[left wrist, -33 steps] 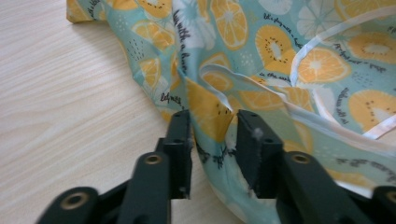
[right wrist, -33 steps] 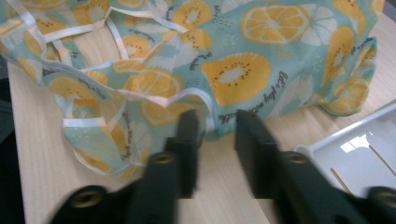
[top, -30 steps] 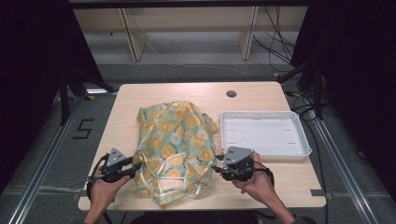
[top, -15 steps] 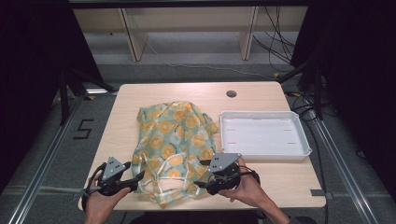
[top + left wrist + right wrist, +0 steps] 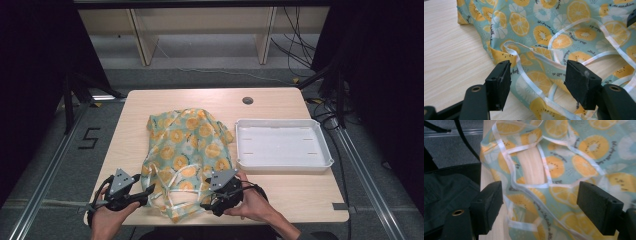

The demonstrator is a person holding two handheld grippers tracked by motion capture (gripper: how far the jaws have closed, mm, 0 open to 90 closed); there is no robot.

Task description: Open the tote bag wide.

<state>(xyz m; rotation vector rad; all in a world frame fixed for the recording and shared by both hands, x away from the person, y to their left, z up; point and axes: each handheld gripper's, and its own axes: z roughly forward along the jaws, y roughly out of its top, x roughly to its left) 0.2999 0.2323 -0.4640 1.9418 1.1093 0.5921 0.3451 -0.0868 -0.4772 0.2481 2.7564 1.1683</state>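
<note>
A teal cloth (image 5: 187, 145) printed with orange slices lies crumpled on the wooden table (image 5: 200, 100), its white straps (image 5: 524, 77) looped near the front edge. My left gripper (image 5: 147, 191) sits at the cloth's front left corner. Its jaws have just been opening and stand open (image 5: 537, 72), with a strap and the cloth's hem lying loose between them. My right gripper (image 5: 204, 197) is at the front right of the cloth (image 5: 584, 147). Its jaws have also just been opening and stand wide (image 5: 540, 195) over cloth and straps, without pressing on them.
A white tray (image 5: 285, 165) stands on the right half of the table, close to the cloth's right edge. A round cable hole (image 5: 247, 100) is at the back. Bare wood lies left of the cloth and in front of the tray.
Both grippers came toward the front edge, the right one also moving left. The cloth's near part is bunched narrower. Both pairs of jaws have let go and opened.
</note>
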